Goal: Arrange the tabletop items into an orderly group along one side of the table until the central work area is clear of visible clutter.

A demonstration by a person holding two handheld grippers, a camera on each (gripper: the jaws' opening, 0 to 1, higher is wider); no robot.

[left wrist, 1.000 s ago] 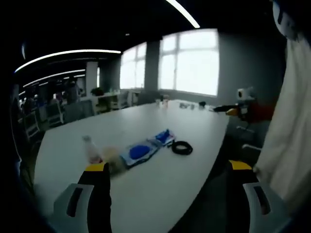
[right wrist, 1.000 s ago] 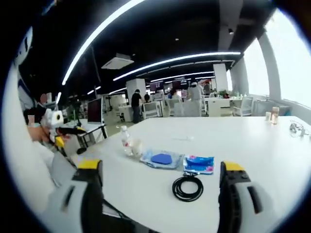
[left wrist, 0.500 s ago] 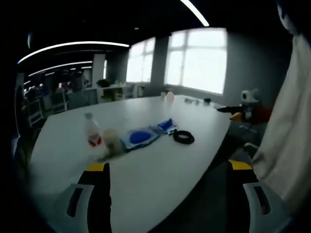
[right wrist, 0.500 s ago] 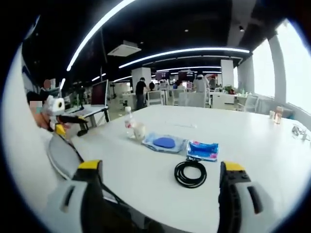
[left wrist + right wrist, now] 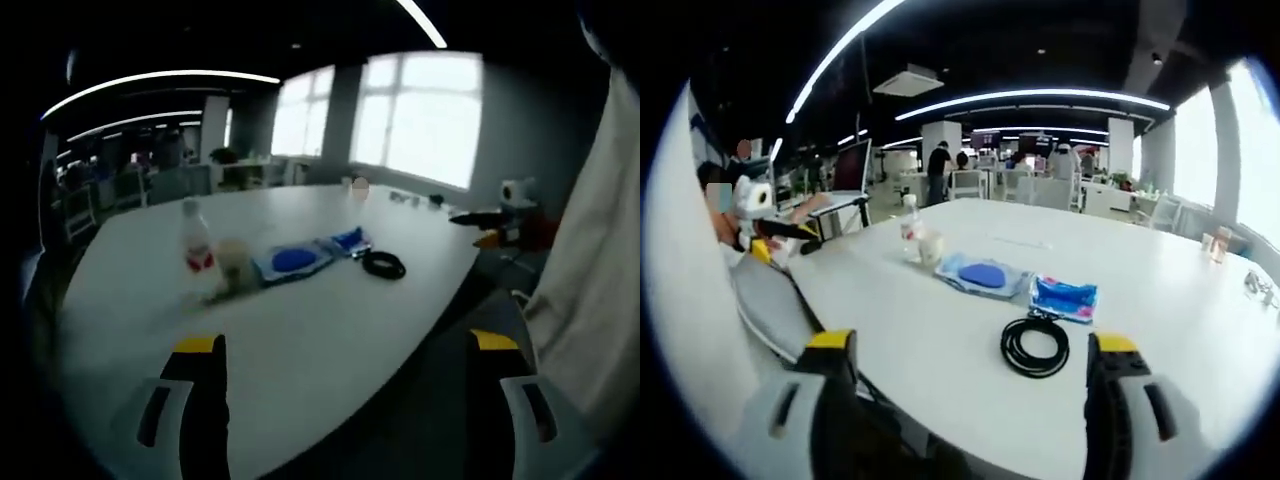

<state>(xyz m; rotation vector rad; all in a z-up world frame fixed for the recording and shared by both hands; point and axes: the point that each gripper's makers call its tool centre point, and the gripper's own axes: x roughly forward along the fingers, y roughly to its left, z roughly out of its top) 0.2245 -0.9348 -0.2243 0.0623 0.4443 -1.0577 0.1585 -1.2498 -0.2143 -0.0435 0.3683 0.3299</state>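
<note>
A row of items lies on the big white table (image 5: 940, 330): a small bottle with a red label (image 5: 908, 222) (image 5: 197, 249), a pale cup (image 5: 930, 248) (image 5: 233, 265), a flat pack with a blue oval (image 5: 983, 275) (image 5: 291, 261), a blue packet (image 5: 1065, 296) (image 5: 350, 240) and a coiled black cable (image 5: 1034, 346) (image 5: 383, 265). My right gripper (image 5: 970, 385) is open, short of the cable, nothing between its jaws. My left gripper (image 5: 345, 375) is open too, over the table's near edge, apart from the bottle. The other gripper (image 5: 500, 225) shows at the right; the other gripper (image 5: 765, 225) shows at the left.
A person's pale sleeve (image 5: 590, 300) hangs at the right. A grey chair back (image 5: 765, 310) stands by the table's near edge. Small items (image 5: 1260, 285) and a cup (image 5: 1217, 243) sit at the far end. Desks, chairs and people fill the room behind.
Both cameras have drifted, so the items sit a little higher and nearer in the left gripper view and lower in the right gripper view. Nothing on the table has moved.
</note>
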